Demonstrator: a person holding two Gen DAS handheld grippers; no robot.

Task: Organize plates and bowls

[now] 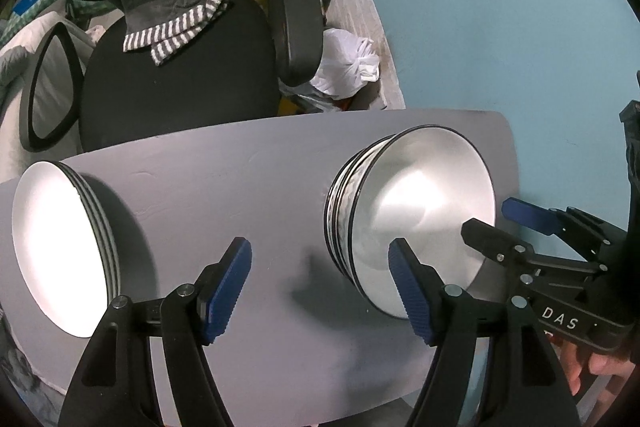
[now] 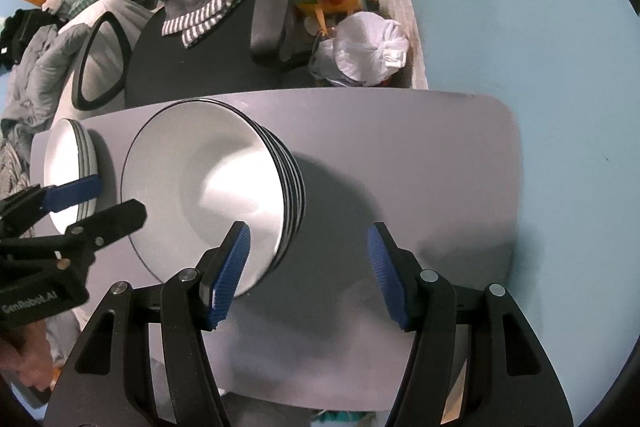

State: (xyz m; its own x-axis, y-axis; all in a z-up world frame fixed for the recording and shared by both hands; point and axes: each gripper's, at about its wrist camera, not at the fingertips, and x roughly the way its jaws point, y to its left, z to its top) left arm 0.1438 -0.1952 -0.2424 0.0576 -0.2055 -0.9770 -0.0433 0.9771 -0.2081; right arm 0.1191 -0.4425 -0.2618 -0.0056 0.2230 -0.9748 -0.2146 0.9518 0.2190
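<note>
My left tool (image 1: 320, 287) hangs wide open and empty over bare table (image 1: 240, 179), its right pad overlapping the rim of the bowl stack (image 1: 420, 211). My right tool (image 2: 308, 275), also open and empty, straddles that stack's other rim, likely so both can lift it together. Well left of the bowls, a plate stack (image 1: 60, 247) sits near the table's edge, already sorted.

Glossy white bowls (image 2: 208, 183), matt grey table (image 2: 400, 155)

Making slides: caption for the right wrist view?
Open right gripper above a bowl stack on a grey table.
</note>
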